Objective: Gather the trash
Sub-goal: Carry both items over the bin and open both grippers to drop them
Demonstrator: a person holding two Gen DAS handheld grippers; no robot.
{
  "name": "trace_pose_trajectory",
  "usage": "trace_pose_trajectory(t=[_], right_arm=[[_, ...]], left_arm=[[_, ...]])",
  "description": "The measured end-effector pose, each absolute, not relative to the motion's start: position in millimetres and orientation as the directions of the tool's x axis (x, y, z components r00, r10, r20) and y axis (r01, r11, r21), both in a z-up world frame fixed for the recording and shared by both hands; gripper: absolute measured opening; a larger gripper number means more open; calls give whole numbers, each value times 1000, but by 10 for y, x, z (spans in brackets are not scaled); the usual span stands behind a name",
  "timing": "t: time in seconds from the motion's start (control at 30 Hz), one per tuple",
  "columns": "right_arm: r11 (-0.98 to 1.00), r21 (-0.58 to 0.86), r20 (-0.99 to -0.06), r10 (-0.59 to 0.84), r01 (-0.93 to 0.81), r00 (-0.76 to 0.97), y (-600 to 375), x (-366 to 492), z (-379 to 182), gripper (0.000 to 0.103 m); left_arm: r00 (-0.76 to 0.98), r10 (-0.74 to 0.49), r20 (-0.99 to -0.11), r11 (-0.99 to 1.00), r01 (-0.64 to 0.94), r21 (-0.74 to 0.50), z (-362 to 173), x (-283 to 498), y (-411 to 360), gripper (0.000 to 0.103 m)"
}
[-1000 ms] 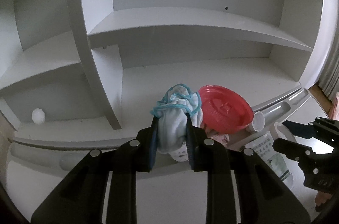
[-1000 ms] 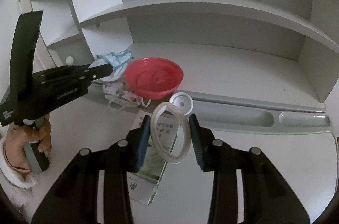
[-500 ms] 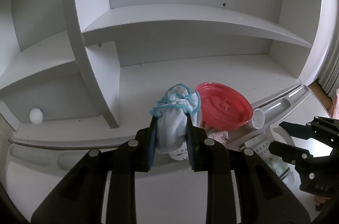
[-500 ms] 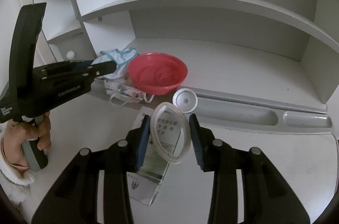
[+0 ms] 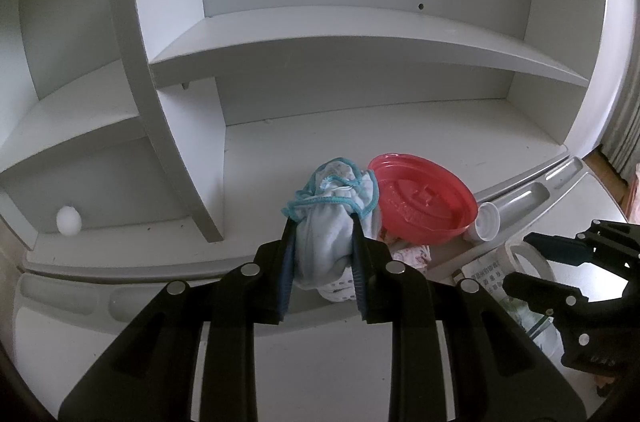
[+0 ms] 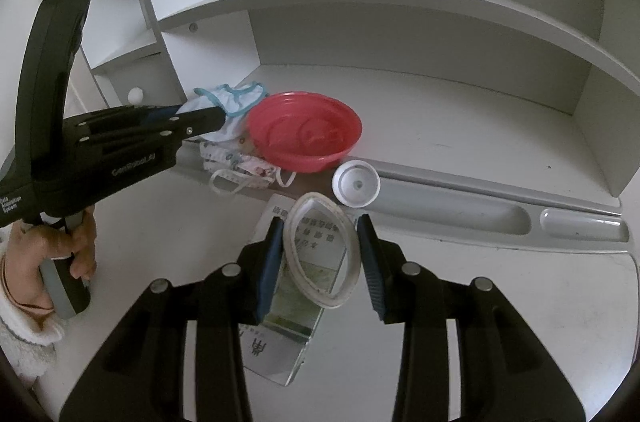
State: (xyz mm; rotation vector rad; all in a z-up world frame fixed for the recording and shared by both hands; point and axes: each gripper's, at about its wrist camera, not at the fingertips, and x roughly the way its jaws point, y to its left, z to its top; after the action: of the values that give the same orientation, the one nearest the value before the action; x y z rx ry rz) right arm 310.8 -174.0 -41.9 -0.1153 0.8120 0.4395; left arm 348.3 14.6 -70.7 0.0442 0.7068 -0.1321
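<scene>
My left gripper (image 5: 323, 228) is shut on a bundle of light blue cloth with teal trim (image 5: 326, 238), held just above the desk's back ledge; the bundle also shows in the right wrist view (image 6: 230, 102). My right gripper (image 6: 320, 232) is shut on a clear plastic cup (image 6: 320, 254), squeezed oval, above a printed transparent bag (image 6: 292, 286) lying on the desk. A red plastic bowl lid (image 6: 306, 134) sits on the shelf floor, with patterned white cloth (image 6: 244, 168) beside and partly under it. A white cap (image 6: 356, 184) lies at the ledge.
White shelving (image 5: 360, 34) with a curved divider (image 5: 156, 110) rises behind the desk. A small white ball (image 5: 69, 220) sits in the left cubby. A grooved pen tray (image 6: 500, 218) runs along the ledge. A curtain (image 5: 624, 118) hangs at far right.
Both grippers have shifted slightly toward the shelf, so the lid and cloth sit a little lower and closer in view. Both grips are unchanged.
</scene>
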Motion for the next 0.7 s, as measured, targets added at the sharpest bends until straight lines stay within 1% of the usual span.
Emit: trace_pose_trajectory(t=[0.13, 0.23, 0.33, 0.37, 0.47, 0.5, 0.57, 0.6, 0.63, 0.67, 0.7], right_arm=[[909, 57, -700, 331, -413, 632, -1766, 3061, -352, 38], [921, 61, -665, 326, -385, 672, -1867, 3027, -223, 38], [935, 70, -612, 315, -346, 726, -2042, 2887, 13, 38], [938, 88, -578, 321, -334, 750, -2167, 2736, 129, 38], [942, 149, -511, 334, -301, 792, -2575, 2264, 345, 38], [942, 166, -495, 336, -292, 801, -2711, 2111, 394, 38], [956, 166, -459, 292, -242, 839, -3091, 1644, 541, 38], [962, 164, -444, 270, -219, 854, -3247, 1472, 603, 38], [968, 164, -428, 243, -189, 870, -3435, 1272, 668, 38], [975, 165, -412, 204, -148, 888, -3654, 1021, 735, 38], [982, 167, -393, 150, -90, 907, -3908, 712, 804, 38]], left_arm=[[758, -115, -642, 988, 152, 3, -683, 3462, 121, 23], [766, -121, -631, 986, 167, 13, -630, 3449, 77, 23], [782, -115, -613, 987, 159, 18, -481, 3334, 31, 23], [788, -114, -605, 987, 160, 22, -427, 3268, 9, 23], [847, -93, -524, 976, 182, 121, -124, 2792, -222, 23], [873, -124, -471, 964, 219, 152, 80, 2478, -383, 23], [878, -184, -442, 952, 271, 142, 264, 2217, -531, 23], [857, -299, -419, 923, 372, 101, 462, 1892, -773, 23], [840, -346, -417, 905, 417, 90, 508, 1770, -898, 23], [795, -438, -420, 854, 513, 81, 572, 1500, -1212, 23], [775, -469, -424, 830, 550, 88, 579, 1383, -1356, 23]])
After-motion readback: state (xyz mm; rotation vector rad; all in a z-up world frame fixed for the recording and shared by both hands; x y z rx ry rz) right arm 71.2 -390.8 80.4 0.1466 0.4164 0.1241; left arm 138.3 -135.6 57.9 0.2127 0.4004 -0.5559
